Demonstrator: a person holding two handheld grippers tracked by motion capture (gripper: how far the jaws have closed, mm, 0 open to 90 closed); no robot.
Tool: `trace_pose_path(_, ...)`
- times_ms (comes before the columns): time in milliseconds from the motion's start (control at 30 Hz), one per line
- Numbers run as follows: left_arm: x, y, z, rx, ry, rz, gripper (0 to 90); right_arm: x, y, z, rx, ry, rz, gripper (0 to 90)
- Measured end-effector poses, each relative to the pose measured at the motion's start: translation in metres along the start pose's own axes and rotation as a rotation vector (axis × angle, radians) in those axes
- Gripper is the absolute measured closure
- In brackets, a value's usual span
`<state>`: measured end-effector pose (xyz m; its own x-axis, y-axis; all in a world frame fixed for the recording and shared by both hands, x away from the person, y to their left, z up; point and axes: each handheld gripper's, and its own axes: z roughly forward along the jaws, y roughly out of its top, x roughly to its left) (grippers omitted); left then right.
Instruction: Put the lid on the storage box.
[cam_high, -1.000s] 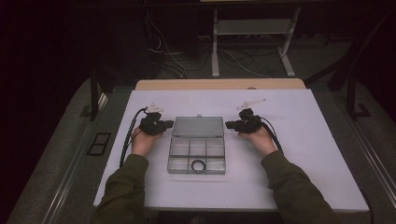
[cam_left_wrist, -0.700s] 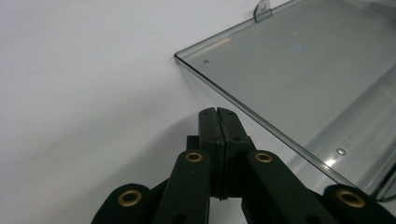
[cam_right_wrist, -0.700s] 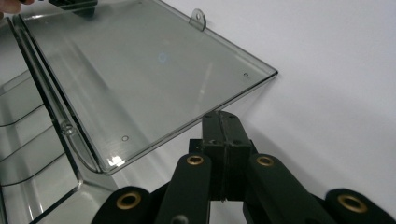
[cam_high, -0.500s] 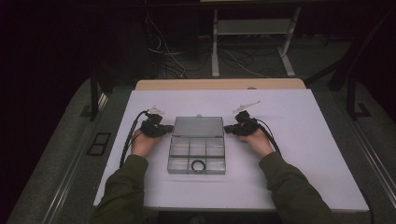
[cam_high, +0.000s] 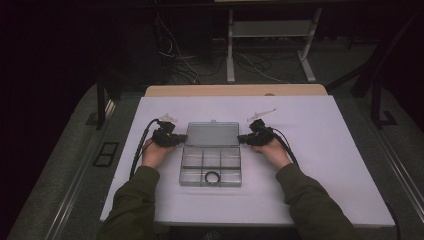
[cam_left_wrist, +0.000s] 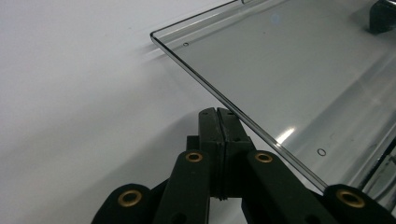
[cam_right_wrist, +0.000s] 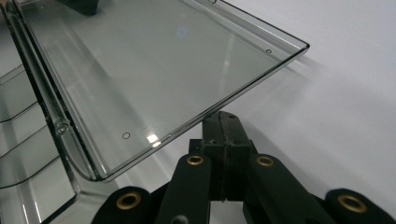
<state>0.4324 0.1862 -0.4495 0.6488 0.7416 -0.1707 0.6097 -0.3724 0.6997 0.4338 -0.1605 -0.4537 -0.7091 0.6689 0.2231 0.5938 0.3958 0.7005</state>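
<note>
A clear plastic compartment box (cam_high: 186, 172) lies in the middle of the white table, its lid (cam_high: 212, 134) folded open toward the far side. A black ring (cam_high: 212, 176) sits in the front middle compartment. My left gripper (cam_high: 183, 139) is shut with nothing in it, tips at the lid's left edge. In the left gripper view the closed jaws (cam_left_wrist: 217, 113) sit right beside the lid's rim (cam_left_wrist: 196, 77). My right gripper (cam_high: 241, 138) is shut and empty at the lid's right edge; in the right gripper view its tips (cam_right_wrist: 221, 115) lie just under the lid's rim (cam_right_wrist: 177, 128).
The white tabletop (cam_high: 325, 160) has bare room on both sides of the box and in front of it. A wooden strip (cam_high: 235, 90) runs along the far edge. Beyond it are cables and a stand's legs (cam_high: 231, 60) on the dark floor.
The right hand has slid a little to the left, bringing its gripper up to the lid's right edge. The left hand has stayed put, and both grippers remain shut.
</note>
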Motion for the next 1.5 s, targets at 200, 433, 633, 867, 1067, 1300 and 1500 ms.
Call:
trace_pose_path(200,-0.001,0.001,0.001,-0.01,-0.017,0.004,89.0,0.001,0.002,-0.002,-0.013,0.001,0.008,89.2)
trace_pose_path(433,0.0,0.002,-0.002,-0.041,-0.04,-0.014,89.0,0.001,0.004,-0.006,-0.035,0.003,0.008,89.2)
trace_pose_path(633,-0.001,0.003,-0.003,-0.067,-0.054,-0.018,89.0,0.005,0.006,-0.007,-0.041,0.007,0.001,89.2)
trace_pose_path(867,-0.001,0.005,-0.005,-0.094,-0.066,-0.019,89.0,0.008,0.008,-0.008,-0.051,0.01,-0.005,89.2)
trace_pose_path(1067,-0.002,0.006,-0.007,-0.109,-0.072,-0.018,89.0,0.01,0.01,-0.009,-0.058,0.014,-0.007,89.2)
trace_pose_path(1300,-0.003,0.007,-0.009,-0.133,-0.076,-0.022,89.0,0.013,0.011,-0.008,-0.061,0.019,-0.016,89.2)
trace_pose_path(1500,-0.004,0.009,-0.012,-0.155,-0.081,-0.026,89.0,0.014,0.012,-0.008,-0.071,0.02,-0.019,89.2)
